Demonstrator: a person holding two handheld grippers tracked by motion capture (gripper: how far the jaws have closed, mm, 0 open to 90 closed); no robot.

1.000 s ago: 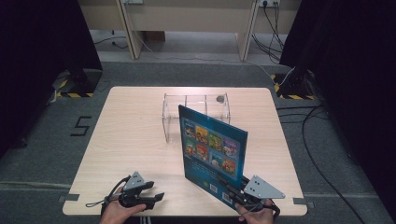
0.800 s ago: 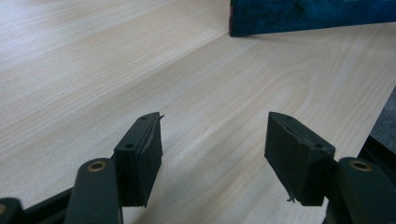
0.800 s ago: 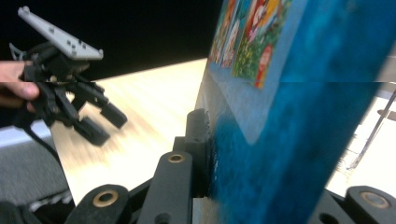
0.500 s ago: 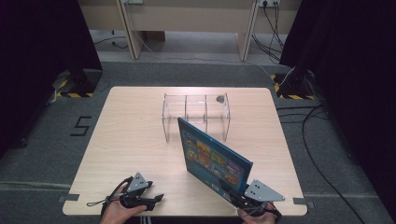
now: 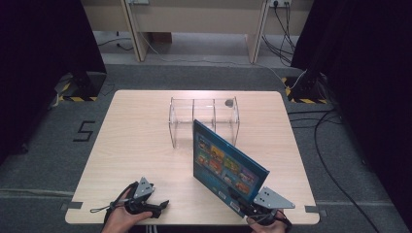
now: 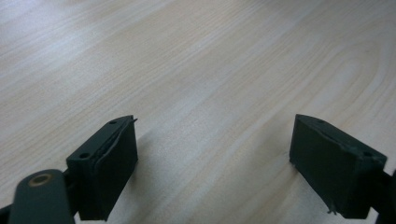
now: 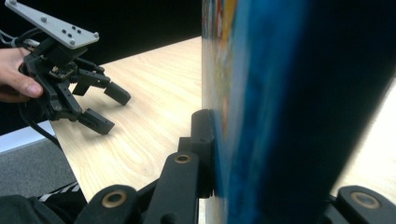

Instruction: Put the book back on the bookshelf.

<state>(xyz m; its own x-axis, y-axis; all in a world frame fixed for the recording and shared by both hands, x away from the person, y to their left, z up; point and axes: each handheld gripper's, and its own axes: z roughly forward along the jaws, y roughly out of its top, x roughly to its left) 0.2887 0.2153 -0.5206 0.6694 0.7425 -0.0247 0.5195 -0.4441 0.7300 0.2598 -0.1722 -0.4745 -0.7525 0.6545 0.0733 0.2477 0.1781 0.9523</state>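
A blue picture book [image 5: 226,167] with colourful cover panels is held off the table near the front right, leaning back and to the right. My right gripper [image 5: 248,204] is shut on its lower edge; in the right gripper view the book [image 7: 280,112] stands edge-on between the jaws. A clear acrylic rack [image 5: 204,119] with upright dividers stands mid-table behind the book. My left gripper [image 5: 160,206] rests at the front left, open, with bare wood between its fingers [image 6: 109,163]. It appears again in the right gripper view as the left gripper [image 7: 105,109].
A small grey object [image 5: 228,103] lies on top of the rack's right end. The wooden table [image 5: 131,141] has tape marks at its front corners. Cables and desk legs lie on the floor beyond the far edge.
The book has tipped down and to the right, from nearly upright to a low slant, still in my right gripper. The left gripper has stayed put.
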